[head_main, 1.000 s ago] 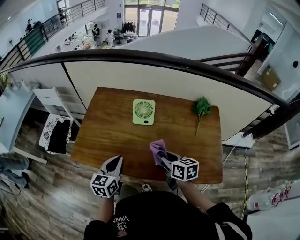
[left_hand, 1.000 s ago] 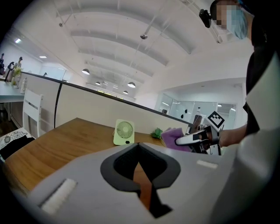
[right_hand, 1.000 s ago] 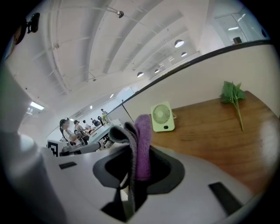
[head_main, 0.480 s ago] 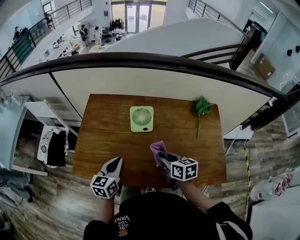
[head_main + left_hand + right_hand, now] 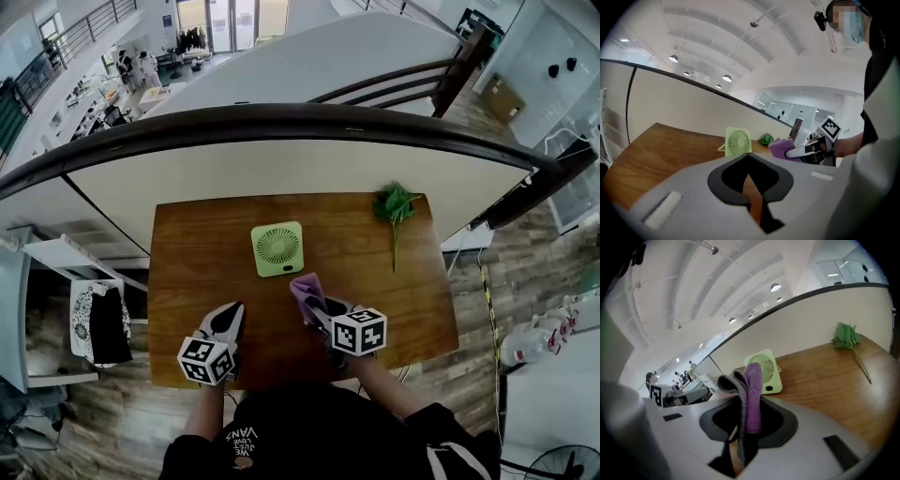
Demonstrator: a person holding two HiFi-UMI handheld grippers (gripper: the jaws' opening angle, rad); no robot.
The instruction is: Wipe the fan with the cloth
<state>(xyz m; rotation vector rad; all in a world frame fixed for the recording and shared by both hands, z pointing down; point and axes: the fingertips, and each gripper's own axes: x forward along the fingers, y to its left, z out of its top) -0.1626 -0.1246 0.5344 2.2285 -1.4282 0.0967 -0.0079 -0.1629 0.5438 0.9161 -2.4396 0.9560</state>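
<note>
Right gripper (image 5: 317,307), jaws clamped on purple cloth (image 5: 304,288), at five o'clock of the fan (image 5: 277,248); left gripper (image 5: 228,322), jaws closed and empty, at seven o'clock.

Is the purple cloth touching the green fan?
Apart. In the left gripper view, a strip of table and wall shows between the cloth and the fan.

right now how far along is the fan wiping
Done: the cloth is clamped in the right gripper. In hand: the cloth is held beside the fan, apparently not touching it. Left: all the wiping; the fan stands upright on the table, and the left gripper is shut and empty.
</note>
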